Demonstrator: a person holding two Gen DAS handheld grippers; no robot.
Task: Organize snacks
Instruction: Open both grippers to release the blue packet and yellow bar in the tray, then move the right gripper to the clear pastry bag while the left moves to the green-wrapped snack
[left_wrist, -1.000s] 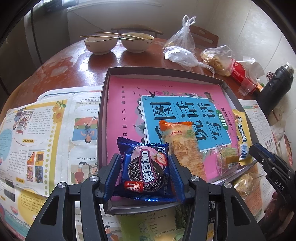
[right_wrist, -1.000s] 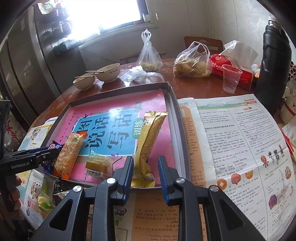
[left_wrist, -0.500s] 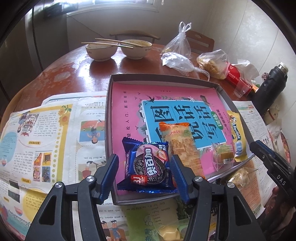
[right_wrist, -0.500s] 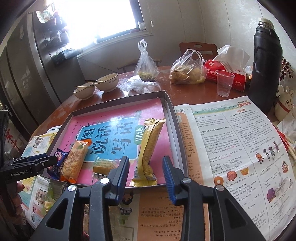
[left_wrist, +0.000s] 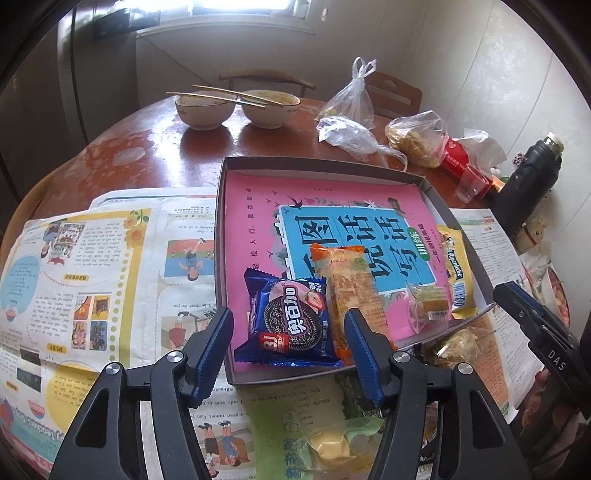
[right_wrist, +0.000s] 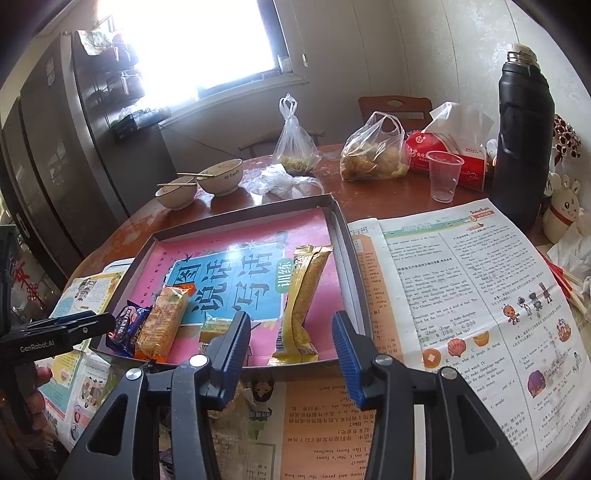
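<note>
A shallow grey tray (left_wrist: 325, 163) (right_wrist: 341, 236) lined with a pink book holds a blue cookie packet (left_wrist: 290, 323) (right_wrist: 125, 326), an orange packet (left_wrist: 352, 291) (right_wrist: 162, 323), a small clear-wrapped cake (left_wrist: 428, 304) (right_wrist: 216, 326) and a yellow packet (left_wrist: 456, 267) (right_wrist: 303, 302). My left gripper (left_wrist: 290, 354) is open and empty just in front of the blue packet. My right gripper (right_wrist: 291, 354) is open and empty in front of the yellow packet. Loose wrapped snacks (left_wrist: 332, 443) (left_wrist: 450, 345) lie on the newspaper below the tray.
Newspapers (left_wrist: 92, 277) (right_wrist: 461, 288) cover the round wooden table. Two bowls with chopsticks (left_wrist: 236, 105), plastic bags (right_wrist: 373, 151), a red tissue pack (right_wrist: 450, 155), a plastic cup (right_wrist: 443, 175) and a black flask (right_wrist: 524, 136) stand at the back.
My left gripper let go of the blue cookie packet, opened and drew back. My right gripper opened wider and drew back from the yellow packet.
</note>
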